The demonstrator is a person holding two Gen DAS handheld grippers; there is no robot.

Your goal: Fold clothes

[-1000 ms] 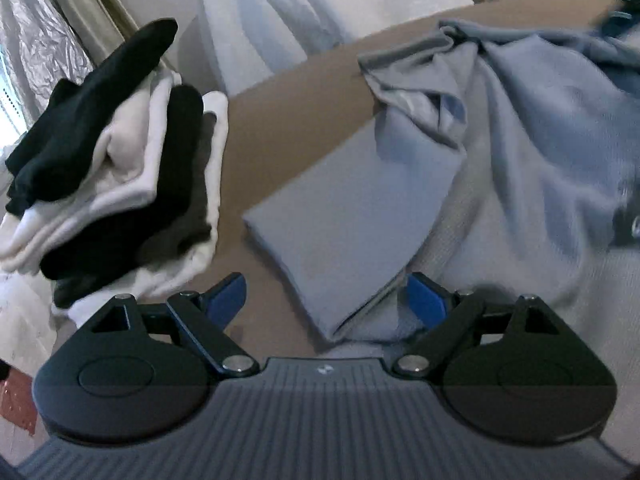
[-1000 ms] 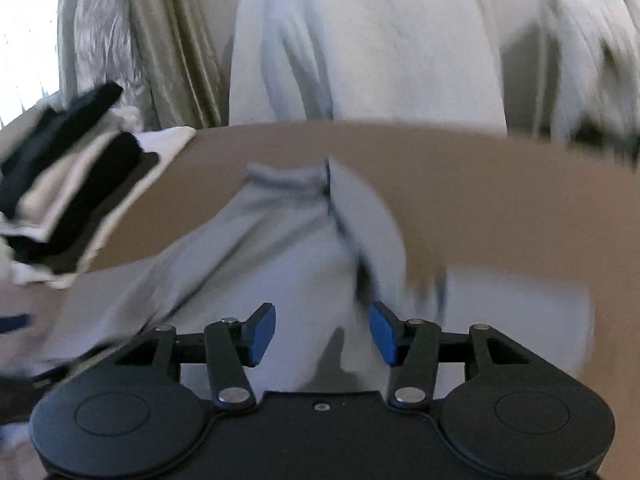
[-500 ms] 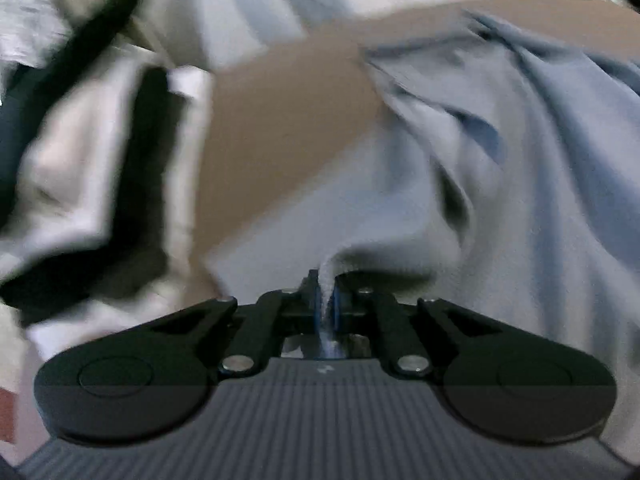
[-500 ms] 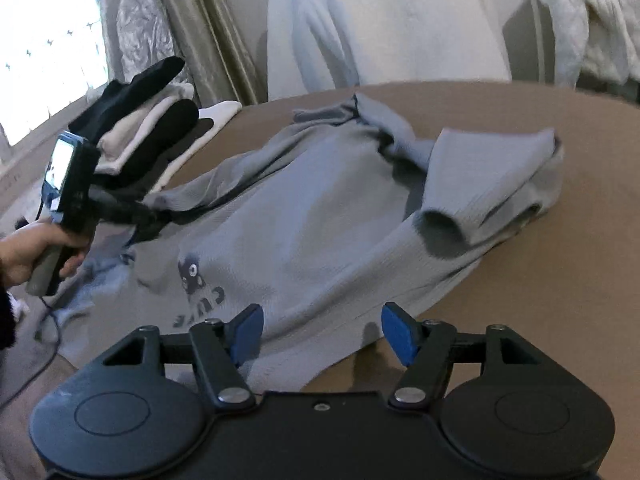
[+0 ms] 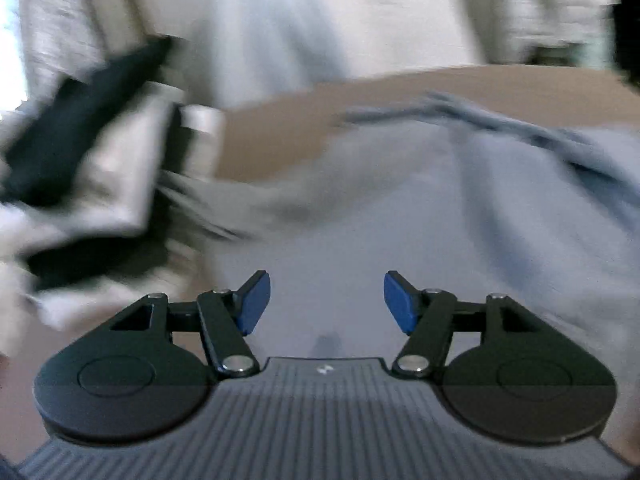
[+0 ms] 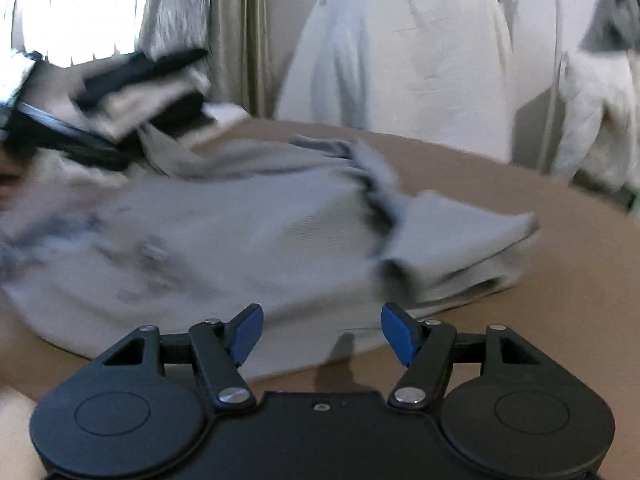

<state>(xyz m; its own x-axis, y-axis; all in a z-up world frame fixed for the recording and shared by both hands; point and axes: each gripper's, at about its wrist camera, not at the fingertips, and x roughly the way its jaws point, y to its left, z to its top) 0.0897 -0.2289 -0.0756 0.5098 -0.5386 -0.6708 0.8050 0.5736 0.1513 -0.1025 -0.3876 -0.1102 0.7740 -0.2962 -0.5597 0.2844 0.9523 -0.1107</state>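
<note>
— Where does the grey shirt (image 6: 248, 240) lie?

— Spread across the brown table (image 6: 580, 216), one sleeve (image 6: 460, 240) folded back over its right side. A stack of black and white folded clothes (image 5: 80, 168) sits at the table's left edge, blurred in both views.

— And the tongs?

— The left gripper (image 5: 326, 304) hangs over the shirt, its blue pads (image 5: 254, 304) parting, nothing between them. The right gripper (image 6: 322, 330) stands apart at the shirt's near hem, gripping nothing.

— Behind the table?

— A chair draped in white cloth (image 6: 400, 52).
</note>
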